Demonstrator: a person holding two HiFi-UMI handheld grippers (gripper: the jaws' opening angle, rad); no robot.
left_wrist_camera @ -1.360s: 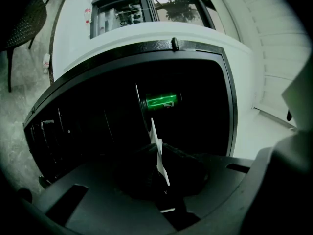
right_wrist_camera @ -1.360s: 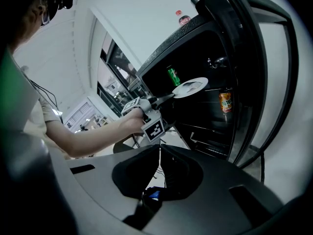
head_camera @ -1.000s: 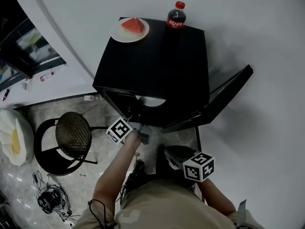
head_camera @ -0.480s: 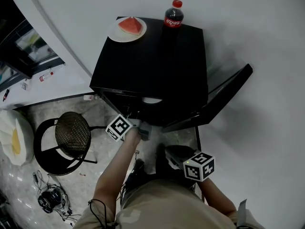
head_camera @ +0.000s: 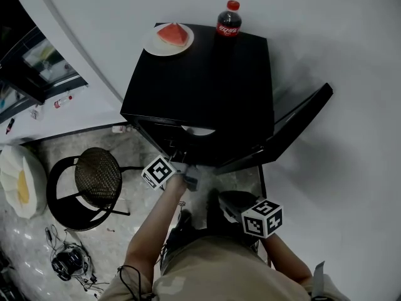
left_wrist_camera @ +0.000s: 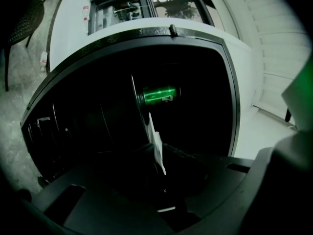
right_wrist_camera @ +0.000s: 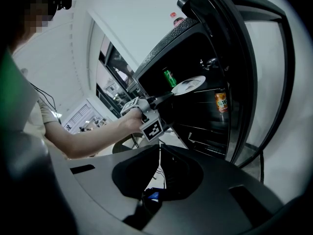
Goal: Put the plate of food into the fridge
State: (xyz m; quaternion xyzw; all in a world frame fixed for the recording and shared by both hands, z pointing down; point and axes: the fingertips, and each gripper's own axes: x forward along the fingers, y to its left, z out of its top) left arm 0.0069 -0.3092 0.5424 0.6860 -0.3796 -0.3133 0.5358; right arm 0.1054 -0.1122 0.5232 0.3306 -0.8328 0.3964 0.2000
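Observation:
A black mini fridge stands with its door swung open to the right. On its top sit a white plate with a watermelon slice and a cola bottle. My left gripper reaches level into the fridge, shut on the rim of a second white plate. That plate shows edge-on between the jaws, and whether it carries food I cannot tell. A green can lies behind it. My right gripper hangs low before the fridge, jaws together and empty.
An orange can stands in the door shelf. A round wicker stool stands left of the fridge, with cables and a headset on the floor nearby. A white cushion lies at the far left.

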